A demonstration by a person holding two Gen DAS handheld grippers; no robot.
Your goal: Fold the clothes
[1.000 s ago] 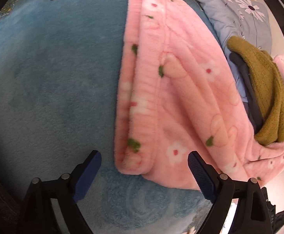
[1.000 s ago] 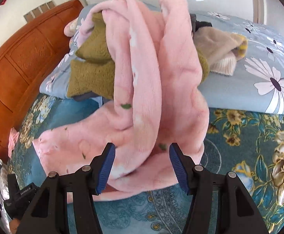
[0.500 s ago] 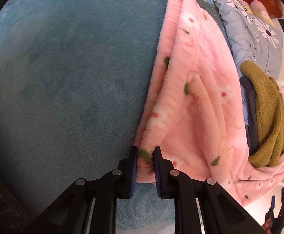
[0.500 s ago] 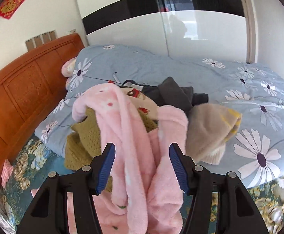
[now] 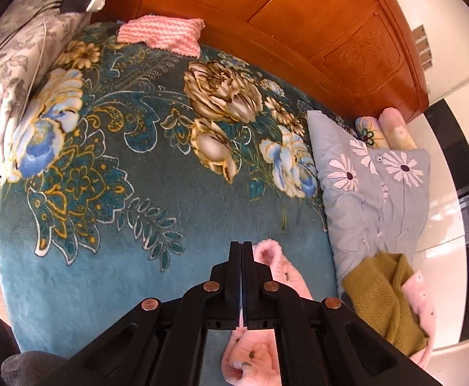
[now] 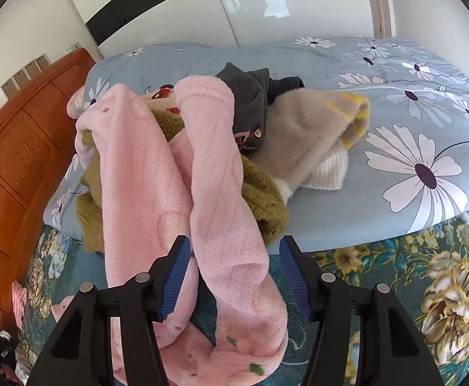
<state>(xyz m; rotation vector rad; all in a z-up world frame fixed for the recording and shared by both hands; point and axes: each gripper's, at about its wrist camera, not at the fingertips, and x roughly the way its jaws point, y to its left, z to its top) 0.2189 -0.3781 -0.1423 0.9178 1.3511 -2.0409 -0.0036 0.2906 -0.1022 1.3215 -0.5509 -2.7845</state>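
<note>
My left claw (image 5: 240, 251) is clamped tight on an edge of the pink fleece (image 5: 268, 259); its two fingers meet with only a sliver of pink between them, and the cloth bunches out just right of the tips and hangs below the claw body. I judge the hold is there to anchor one corner so the garment can be pulled flat on the bed before any fold.

My right claw (image 6: 234, 276) is wide open, blue pads (image 6: 176, 276) well apart, gripping nothing. A thick roll of the fleece (image 6: 221, 193) runs straight between the pads and up ahead of the claw, draped over the pile. The pads sit either side of it, though I cannot tell if they touch it. That placement reads to me as lining up a second pinch, so both claws can spread the piece.

The fleece is plush, pale pink, with small green and red marks near its lower hem. It lies in two long lobes, folded over itself and rumpled, not yet flattened. It looks soft and bulky, so I expect it to sag and slip unless pinched deep.

Ahead of the right claw, the fleece rests on an olive knit (image 6: 266, 206), with a dark grey top (image 6: 250, 103) and a beige fleece (image 6: 311, 128) beyond, all on the daisy quilt (image 6: 427, 128). Ahead of the left claw spreads the teal blanket (image 5: 137, 225), the place I would lay the garment, with the headboard (image 5: 298, 32) behind it.
</note>
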